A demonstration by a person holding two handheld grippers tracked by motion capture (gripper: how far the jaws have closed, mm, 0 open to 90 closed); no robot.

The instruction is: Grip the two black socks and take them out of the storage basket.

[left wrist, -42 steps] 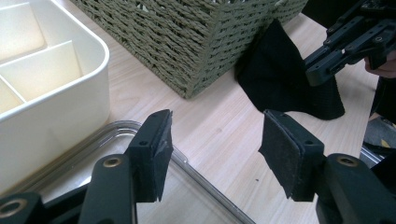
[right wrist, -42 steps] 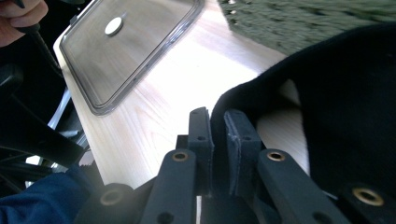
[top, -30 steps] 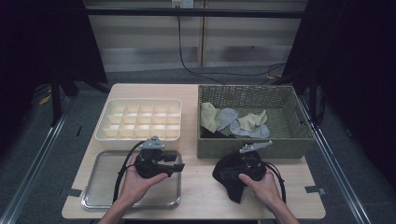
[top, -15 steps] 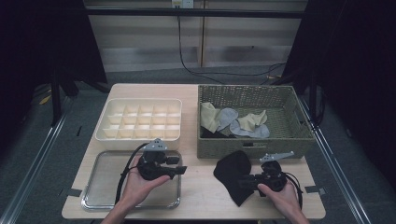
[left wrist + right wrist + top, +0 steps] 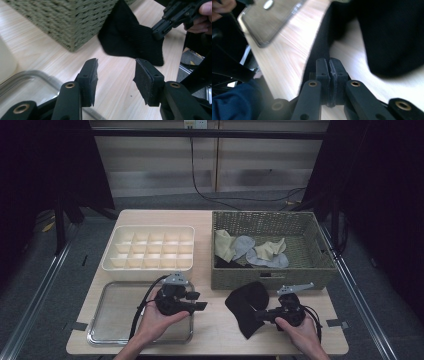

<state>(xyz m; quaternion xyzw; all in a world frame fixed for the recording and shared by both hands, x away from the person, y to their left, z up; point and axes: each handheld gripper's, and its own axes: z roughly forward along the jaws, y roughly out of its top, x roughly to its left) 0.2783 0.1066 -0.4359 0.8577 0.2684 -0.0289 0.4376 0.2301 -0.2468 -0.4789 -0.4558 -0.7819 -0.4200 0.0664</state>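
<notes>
I have one black sock (image 5: pixel 246 306) on the table (image 5: pixel 215 330), lying at the near right, just in front of the wicker basket (image 5: pixel 270 275). My right gripper (image 5: pixel 264 315) has pinched its near edge: in the right gripper view the two pads are pressed together with a thin fold of the black cloth between them, having just closed on it. In the left gripper view I see the same grip from the side, at the sock's hem.

My left gripper (image 5: pixel 200 301) hovers at the right edge of the metal tray (image 5: pixel 107 320), pointing right toward the sock. Its jaws stand about half open with nothing between them; in the left gripper view I see bare tabletop through the gap, and they have just eased slightly closer.

Counting the rest: one basket at the far right, holding about four pale socks (image 5: pixel 250 249) in cream and grey, with a dark piece beneath them that I cannot make out. One white divided organiser (image 5: pixel 150 251) sits at the far left, with three rows of cells; I count roughly fifteen. One tray sits at the near left.
</notes>
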